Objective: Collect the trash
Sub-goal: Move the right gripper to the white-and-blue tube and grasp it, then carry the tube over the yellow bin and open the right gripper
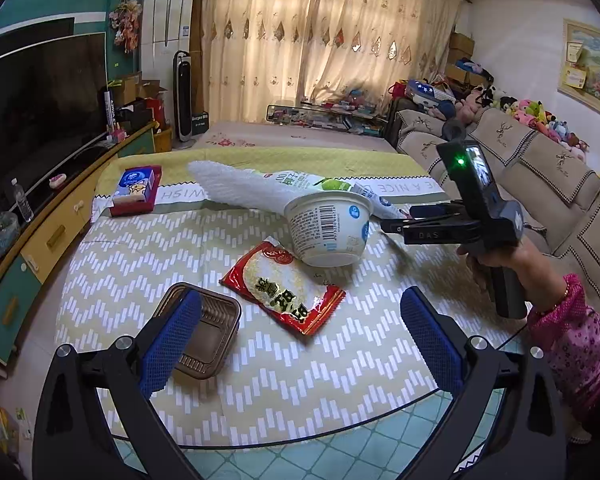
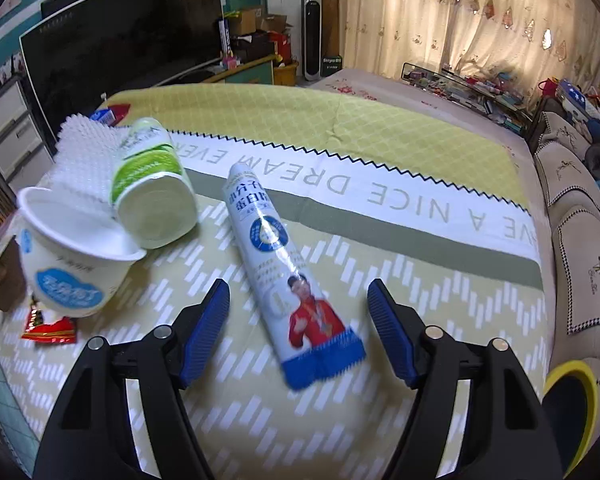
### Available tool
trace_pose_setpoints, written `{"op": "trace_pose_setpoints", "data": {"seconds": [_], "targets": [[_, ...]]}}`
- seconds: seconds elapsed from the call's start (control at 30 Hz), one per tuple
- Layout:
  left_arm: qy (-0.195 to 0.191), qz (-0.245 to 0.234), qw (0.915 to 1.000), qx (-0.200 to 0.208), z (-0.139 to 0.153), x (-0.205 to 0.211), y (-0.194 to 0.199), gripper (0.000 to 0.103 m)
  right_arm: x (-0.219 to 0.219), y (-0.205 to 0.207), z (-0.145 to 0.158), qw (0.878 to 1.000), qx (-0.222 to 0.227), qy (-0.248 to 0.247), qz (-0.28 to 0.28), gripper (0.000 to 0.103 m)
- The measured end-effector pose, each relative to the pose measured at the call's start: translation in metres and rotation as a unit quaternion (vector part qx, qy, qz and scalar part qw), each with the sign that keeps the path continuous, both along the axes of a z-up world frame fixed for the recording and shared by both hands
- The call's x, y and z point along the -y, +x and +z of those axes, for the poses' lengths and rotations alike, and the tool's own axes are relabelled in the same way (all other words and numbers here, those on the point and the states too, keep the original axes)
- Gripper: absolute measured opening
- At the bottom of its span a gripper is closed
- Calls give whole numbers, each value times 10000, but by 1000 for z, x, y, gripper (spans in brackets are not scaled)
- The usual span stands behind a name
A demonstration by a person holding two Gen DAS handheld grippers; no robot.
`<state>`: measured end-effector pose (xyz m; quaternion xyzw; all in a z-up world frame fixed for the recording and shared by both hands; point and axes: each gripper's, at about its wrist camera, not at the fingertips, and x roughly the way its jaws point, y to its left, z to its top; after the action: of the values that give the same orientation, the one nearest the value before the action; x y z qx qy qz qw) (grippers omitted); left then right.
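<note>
Trash lies on a patterned tablecloth. In the left wrist view my left gripper is open and empty above the cloth, with a brown plastic tray by its left finger and a red snack wrapper just ahead. A tilted white yogurt cup lies beyond, then white foam netting and a green-labelled cup. In the right wrist view my right gripper is open, its fingers on either side of a white and blue tube wrapper. The yogurt cup and the green cup lie to the left.
A tissue box in a red holder stands at the far left of the table. A TV on a low cabinet runs along the left. A sofa lies to the right. A yellow-rimmed bin sits at lower right.
</note>
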<state>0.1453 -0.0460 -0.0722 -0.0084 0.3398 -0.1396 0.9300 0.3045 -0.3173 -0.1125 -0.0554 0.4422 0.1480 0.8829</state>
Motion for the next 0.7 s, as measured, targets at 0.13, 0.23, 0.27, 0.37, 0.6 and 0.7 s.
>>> {"op": "trace_pose_setpoints", "data": {"seconds": [0.13, 0.23, 0.27, 0.37, 0.6, 0.7], "targets": [[-28, -18, 10000, -69, -4, 3, 3, 98, -1, 10, -2, 10000, -30, -18, 56, 68], [-31, -40, 9999, -95, -8, 4, 5, 98, -5, 11, -3, 9999, -33, -75, 101, 68], [-31, -39, 9999, -102, -9, 5, 6, 98, -7, 10, -3, 9999, -10, -117, 108, 67], [-48, -51, 9999, -116, -10, 6, 6, 98, -13, 2, -3, 9998, 15, -112, 159, 55], [-54, -89, 9999, -95, -10, 8, 2, 98, -16, -22, -3, 9998, 3, -67, 191, 31], [-64, -94, 9999, -103, -10, 8, 1, 98, -12, -34, -2, 9999, -32, 17, 128, 30]]}}
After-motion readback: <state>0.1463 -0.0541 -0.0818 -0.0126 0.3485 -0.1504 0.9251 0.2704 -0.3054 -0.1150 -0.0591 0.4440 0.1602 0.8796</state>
